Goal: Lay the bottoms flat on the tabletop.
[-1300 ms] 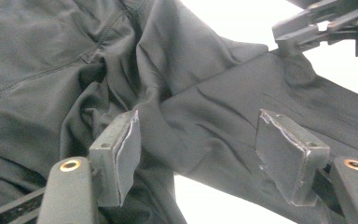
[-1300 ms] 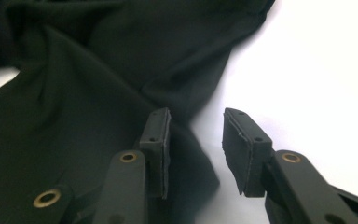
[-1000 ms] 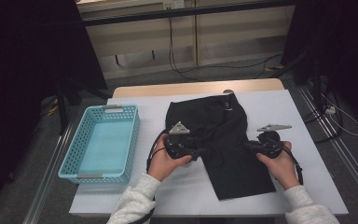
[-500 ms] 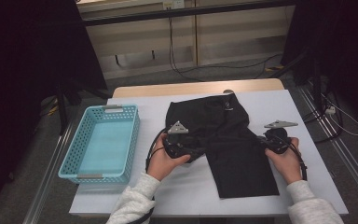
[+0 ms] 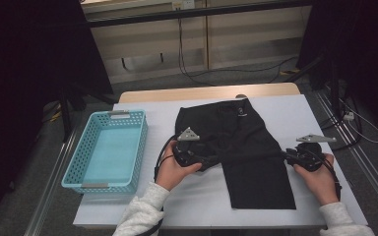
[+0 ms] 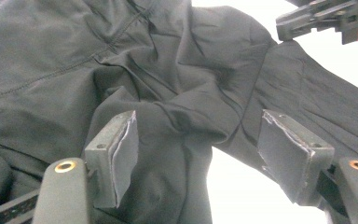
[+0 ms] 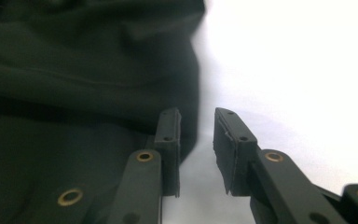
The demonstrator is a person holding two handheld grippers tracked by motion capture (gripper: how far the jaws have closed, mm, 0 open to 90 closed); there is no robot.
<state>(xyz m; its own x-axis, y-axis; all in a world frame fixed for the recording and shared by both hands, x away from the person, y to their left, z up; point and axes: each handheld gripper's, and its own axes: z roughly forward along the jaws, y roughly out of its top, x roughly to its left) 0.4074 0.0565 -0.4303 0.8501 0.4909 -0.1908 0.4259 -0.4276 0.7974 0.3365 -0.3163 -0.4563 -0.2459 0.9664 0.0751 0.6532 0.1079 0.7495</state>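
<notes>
Hovering with its jaws spread wide over bunched fabric, nothing pinched, the left gripper sits at the crotch fold of the black shorts. The right gripper has just been easing its jaws apart at the shorts' right edge, a narrow empty gap between them. The shorts lie mid-table, the blue basket well off left.

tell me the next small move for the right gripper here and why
Probably draw the right gripper clear of the black shorts. Its fingers have just been opening and have nothing between them; the shorts' edge lies just beside them. The left gripper sits open around a bunched fold near the middle, so that fold likely gets handled next.
</notes>
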